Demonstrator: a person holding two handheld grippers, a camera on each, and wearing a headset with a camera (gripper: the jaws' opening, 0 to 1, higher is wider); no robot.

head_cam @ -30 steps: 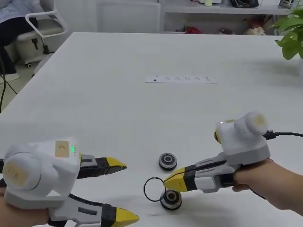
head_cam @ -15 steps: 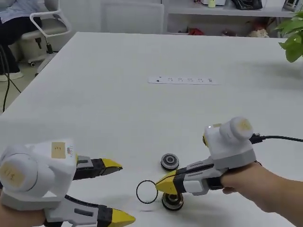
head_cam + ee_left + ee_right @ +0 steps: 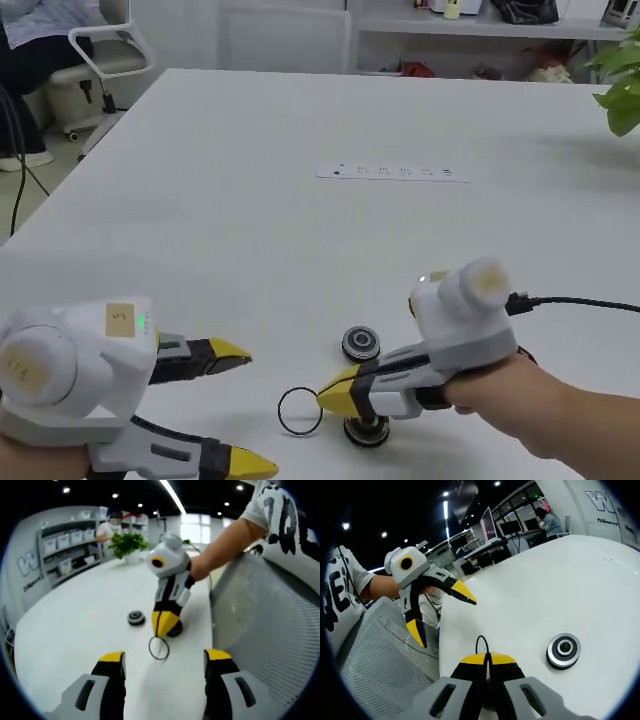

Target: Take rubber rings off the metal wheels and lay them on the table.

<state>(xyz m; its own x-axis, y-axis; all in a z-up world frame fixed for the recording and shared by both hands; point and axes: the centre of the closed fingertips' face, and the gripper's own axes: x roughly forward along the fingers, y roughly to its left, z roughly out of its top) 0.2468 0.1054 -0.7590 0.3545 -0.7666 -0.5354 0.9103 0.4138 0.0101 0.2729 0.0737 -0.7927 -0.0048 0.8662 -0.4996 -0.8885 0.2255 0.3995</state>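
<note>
The fingers of the right gripper (image 3: pixel 325 398) are pressed together on the edge of a thin black rubber ring (image 3: pixel 283 412). The ring stands out as a free loop just left of the nearer metal wheel (image 3: pixel 366 430) (whether it touches the bench (image 3: pixel 300 230) I cannot tell). The gripper lies low and nearly level right over that wheel, pointing left. The right hand (image 3: pixel 500 385) is wrapped round its handle and the forearm comes in from the right. A second wheel (image 3: pixel 360 343) sits just beyond the nearer wheel, apart from it. Well to the left of the nearer wheel, the left gripper (image 3: pixel 258 408) points toward the ring, its fingers spread wide with nothing between them.
</note>
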